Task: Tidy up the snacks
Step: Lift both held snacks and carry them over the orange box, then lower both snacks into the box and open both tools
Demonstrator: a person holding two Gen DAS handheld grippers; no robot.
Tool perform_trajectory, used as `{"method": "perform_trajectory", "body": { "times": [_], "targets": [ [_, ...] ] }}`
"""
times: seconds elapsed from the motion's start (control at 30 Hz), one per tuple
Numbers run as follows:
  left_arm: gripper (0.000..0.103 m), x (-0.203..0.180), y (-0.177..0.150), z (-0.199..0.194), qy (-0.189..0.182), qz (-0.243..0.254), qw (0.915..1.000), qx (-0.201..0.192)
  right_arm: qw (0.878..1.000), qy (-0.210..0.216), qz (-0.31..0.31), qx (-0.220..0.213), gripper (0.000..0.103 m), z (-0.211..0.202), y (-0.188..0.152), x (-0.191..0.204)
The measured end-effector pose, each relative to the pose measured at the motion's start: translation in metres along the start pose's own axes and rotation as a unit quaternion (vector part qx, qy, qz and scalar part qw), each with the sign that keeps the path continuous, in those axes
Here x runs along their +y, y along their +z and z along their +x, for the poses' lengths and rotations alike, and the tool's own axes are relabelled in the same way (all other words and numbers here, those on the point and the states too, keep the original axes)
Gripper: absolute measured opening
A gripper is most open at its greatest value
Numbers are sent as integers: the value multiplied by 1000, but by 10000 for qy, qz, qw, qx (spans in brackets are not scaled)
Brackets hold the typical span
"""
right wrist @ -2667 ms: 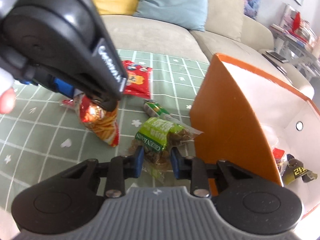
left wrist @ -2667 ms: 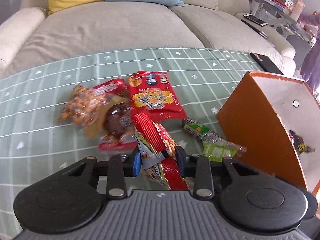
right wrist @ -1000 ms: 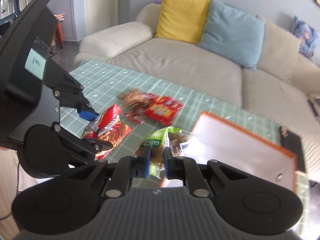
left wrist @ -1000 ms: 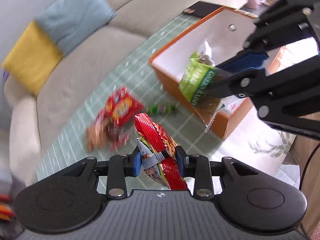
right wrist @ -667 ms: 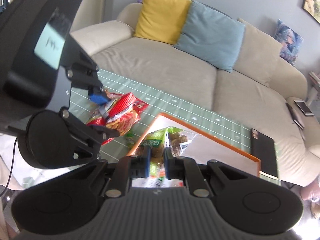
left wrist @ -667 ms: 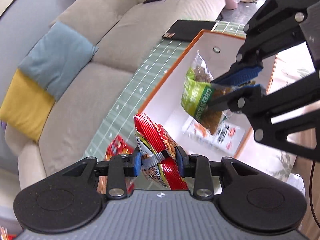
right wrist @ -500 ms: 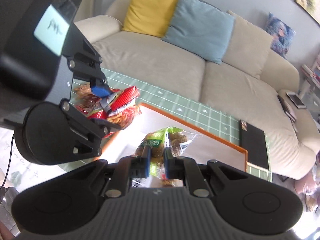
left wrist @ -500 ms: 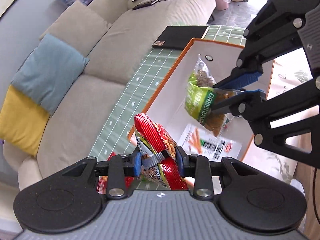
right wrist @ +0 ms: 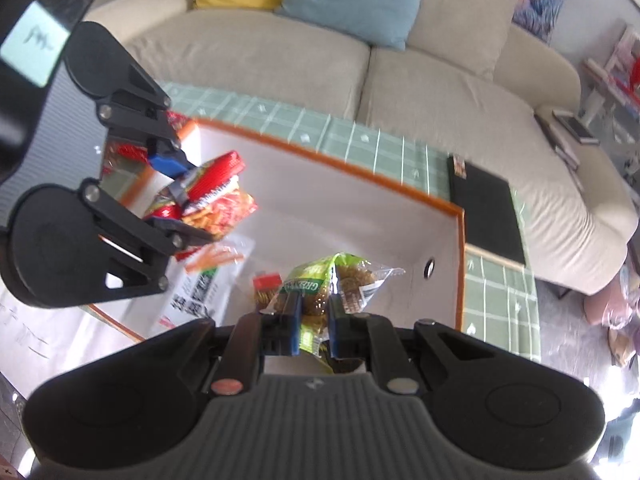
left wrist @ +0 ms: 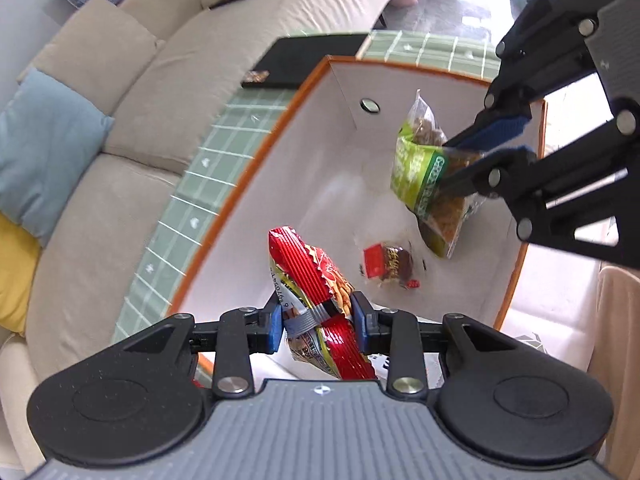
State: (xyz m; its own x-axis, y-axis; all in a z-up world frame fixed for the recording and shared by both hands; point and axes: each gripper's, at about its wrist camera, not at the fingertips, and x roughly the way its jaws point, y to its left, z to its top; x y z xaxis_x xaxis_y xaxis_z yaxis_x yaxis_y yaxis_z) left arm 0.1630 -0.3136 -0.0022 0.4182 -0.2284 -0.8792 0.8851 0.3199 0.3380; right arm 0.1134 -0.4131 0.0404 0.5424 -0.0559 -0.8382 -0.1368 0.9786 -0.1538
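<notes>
My left gripper (left wrist: 316, 322) is shut on a red snack bag (left wrist: 316, 276) and holds it over the near end of the orange box (left wrist: 256, 168) with white inside. My right gripper (right wrist: 314, 330) is shut on a green snack bag (right wrist: 320, 284) and holds it above the box's far end; it shows in the left wrist view (left wrist: 424, 176) too. A small red-and-brown packet (left wrist: 390, 266) lies on the box floor. A white packet with orange sticks (right wrist: 208, 280) lies there too. The left gripper with its red bag (right wrist: 212, 200) shows in the right wrist view.
The box stands on a green gridded tablecloth (left wrist: 208, 160). A black phone (left wrist: 308, 60) lies on the cloth beyond the box. A beige sofa (right wrist: 440, 92) with blue and yellow cushions runs behind the table. Red packets (right wrist: 176, 120) lie on the cloth beside the box.
Both grippers have moved from the table's snack pile to above the box, each keeping its bag. In the last half second both came lower and further over the box's inside.
</notes>
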Motion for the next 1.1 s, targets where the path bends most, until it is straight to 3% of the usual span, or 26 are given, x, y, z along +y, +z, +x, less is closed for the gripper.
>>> {"method": "perform_trajectory", "body": {
  "times": [0.33,0.63,0.67,0.83,0.87,1.0,1.1],
  "targets": [
    [38,-6,-15,32,-201,103,9985,507,9983,147,115,558,10,43,-13,-5],
    [41,-5,-15,34,-110,146,9983,550,9958,280,233,836,11,61,-17,-4],
    [46,-6,-16,34,-67,155,9984,545,9956,282,232,860,11,61,-17,-4],
    [49,-8,-18,33,31,178,9986,497,9959,221,241,849,13,57,-15,-1],
    [54,-8,-19,32,51,172,9987,486,9959,229,264,836,14,56,-14,-2],
    [71,-9,-22,24,160,155,9990,391,9961,210,270,818,21,50,-10,0],
    [79,-9,-23,17,241,144,9992,285,9964,185,240,786,35,44,-9,3]
  ]
}}
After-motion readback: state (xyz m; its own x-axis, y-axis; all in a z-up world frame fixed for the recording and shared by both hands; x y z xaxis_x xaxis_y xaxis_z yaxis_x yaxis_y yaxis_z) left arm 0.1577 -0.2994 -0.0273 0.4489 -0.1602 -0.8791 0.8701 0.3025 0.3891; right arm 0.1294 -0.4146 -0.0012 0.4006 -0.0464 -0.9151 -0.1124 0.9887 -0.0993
